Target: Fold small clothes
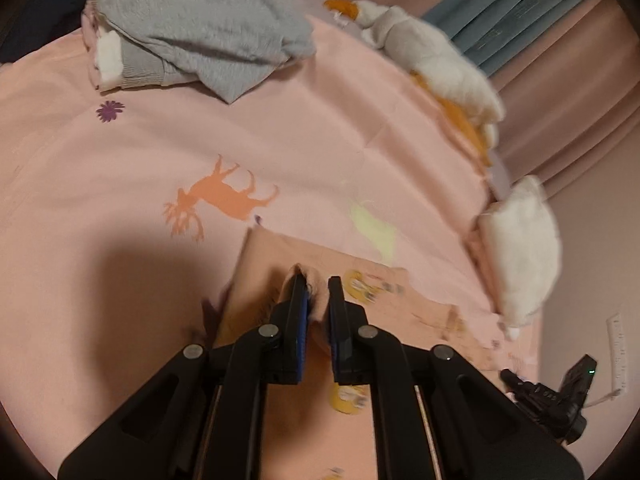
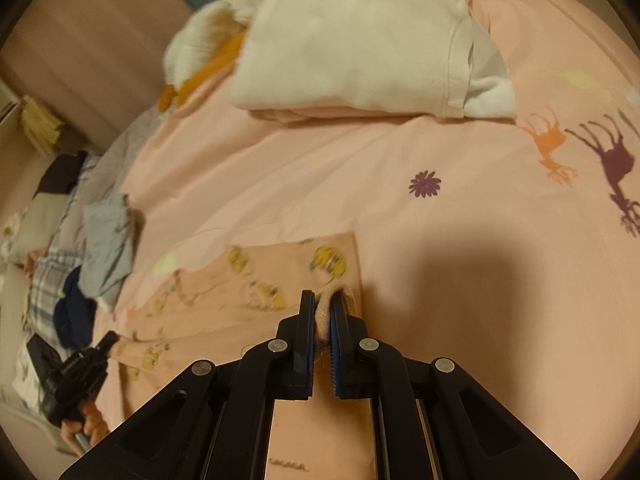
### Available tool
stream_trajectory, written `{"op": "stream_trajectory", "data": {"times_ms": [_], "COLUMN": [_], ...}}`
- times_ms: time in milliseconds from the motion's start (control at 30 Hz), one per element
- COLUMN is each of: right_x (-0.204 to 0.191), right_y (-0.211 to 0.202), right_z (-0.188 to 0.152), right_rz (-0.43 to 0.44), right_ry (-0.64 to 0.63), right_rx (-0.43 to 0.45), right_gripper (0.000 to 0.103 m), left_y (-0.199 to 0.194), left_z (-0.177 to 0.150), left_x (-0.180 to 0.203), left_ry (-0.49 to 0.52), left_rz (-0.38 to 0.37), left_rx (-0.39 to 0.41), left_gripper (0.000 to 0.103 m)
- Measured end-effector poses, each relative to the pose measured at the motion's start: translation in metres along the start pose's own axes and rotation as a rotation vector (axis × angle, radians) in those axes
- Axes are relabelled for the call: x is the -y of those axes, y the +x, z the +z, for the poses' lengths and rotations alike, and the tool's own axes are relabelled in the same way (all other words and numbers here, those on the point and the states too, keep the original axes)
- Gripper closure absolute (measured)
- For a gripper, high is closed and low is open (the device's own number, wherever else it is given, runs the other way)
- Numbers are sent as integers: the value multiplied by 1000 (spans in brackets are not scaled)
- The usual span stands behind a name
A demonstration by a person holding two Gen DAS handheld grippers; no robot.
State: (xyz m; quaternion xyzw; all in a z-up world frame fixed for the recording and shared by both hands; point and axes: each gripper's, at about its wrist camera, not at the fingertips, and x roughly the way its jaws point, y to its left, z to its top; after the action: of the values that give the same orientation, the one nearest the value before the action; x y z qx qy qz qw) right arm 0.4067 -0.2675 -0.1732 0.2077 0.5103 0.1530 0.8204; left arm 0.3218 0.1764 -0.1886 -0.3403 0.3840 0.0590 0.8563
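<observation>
A small pink garment with yellow cartoon prints (image 1: 360,300) lies on the pink bedsheet (image 1: 320,152). My left gripper (image 1: 318,280) is shut on a bunched edge of the garment. In the right wrist view the same garment (image 2: 280,280) spreads to the left, and my right gripper (image 2: 324,296) is shut on its near right corner. The other gripper shows at the lower left of the right wrist view (image 2: 80,368) and at the lower right of the left wrist view (image 1: 552,396).
A grey sweater pile (image 1: 200,24) lies at the far left of the bed. White and orange clothes (image 1: 440,64) and a folded white piece (image 1: 520,248) lie along the right edge. A folded cream stack (image 2: 360,40) sits ahead. Mixed clothes (image 2: 80,272) lie at the left.
</observation>
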Motion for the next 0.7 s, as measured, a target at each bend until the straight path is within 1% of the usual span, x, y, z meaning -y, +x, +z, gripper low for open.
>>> {"op": "stream_trajectory", "data": {"times_ms": [67, 100, 133, 167, 200, 233, 267, 300, 333, 367, 400, 433, 500, 533, 567, 600, 633, 667, 700], "right_x": [2, 4, 7, 9, 11, 12, 11, 10, 9, 8, 6, 4, -2, -9, -17, -26, -32, -39, -42], "right_y": [15, 21, 25, 25, 21, 16, 8, 0, -10, -21, -34, -41, -57, -64, -63, -57, -49, -36, -22], "right_z": [5, 8, 11, 15, 21, 27, 32, 36, 37, 36, 32, 28, 17, 6, -3, -14, -23, -33, -41], "right_rz": [-39, -43, -22, -7, 7, 9, 1, -23, -53, -52, -24, -10, -20, -17, -20, -42, -70, -109, -128], "right_ry": [-5, 13, 44, 59, 92, 107, 105, 97, 89, 80, 54, 33, -15, -72, -133, -189, -223, -251, -258], "right_rx": [-14, -23, -29, -21, 10, 50, 103, 137, 155, 164, 166, 161, 157, 154, 128, 83, 44, -13, -67], "right_gripper": [94, 94, 94, 94, 94, 91, 81, 71, 69, 67, 66, 66, 66, 66, 66, 73, 80, 90, 91], "left_y": [8, 8, 4, 1, -6, -12, -17, -25, -33, -42, -48, -55, -55, -48, -39, -26, -17, -3, 8], "left_z": [3, 6, 12, 17, 25, 32, 35, 36, 34, 31, 26, 16, -4, -21, -35, -51, -59, -70, -77], "left_x": [-5, -7, -9, -11, -14, -19, -24, -29, -31, -27, -20, -9, 8, 21, 30, 41, 47, 56, 62], "left_ry": [5, 9, 20, 23, 15, -7, -38, -67, -77, -47, -5, 60, 169, 238, 282, 334, 366, 406, 435], "left_rz": [77, 108, 156, 181, 213, 222, 214, 178, 123, 88, 97, 117, 83, 66, 81, 112, 136, 178, 209], "left_rx": [15, 34, 86, 123, 159, 168, 152, 131, 115, 94, 83, 73, 18, -54, -107, -164, -190, -212, -212], "left_gripper": [93, 94, 96, 98, 97, 91, 88, 82, 78, 77, 77, 77, 77, 77, 77, 77, 77, 78, 79]}}
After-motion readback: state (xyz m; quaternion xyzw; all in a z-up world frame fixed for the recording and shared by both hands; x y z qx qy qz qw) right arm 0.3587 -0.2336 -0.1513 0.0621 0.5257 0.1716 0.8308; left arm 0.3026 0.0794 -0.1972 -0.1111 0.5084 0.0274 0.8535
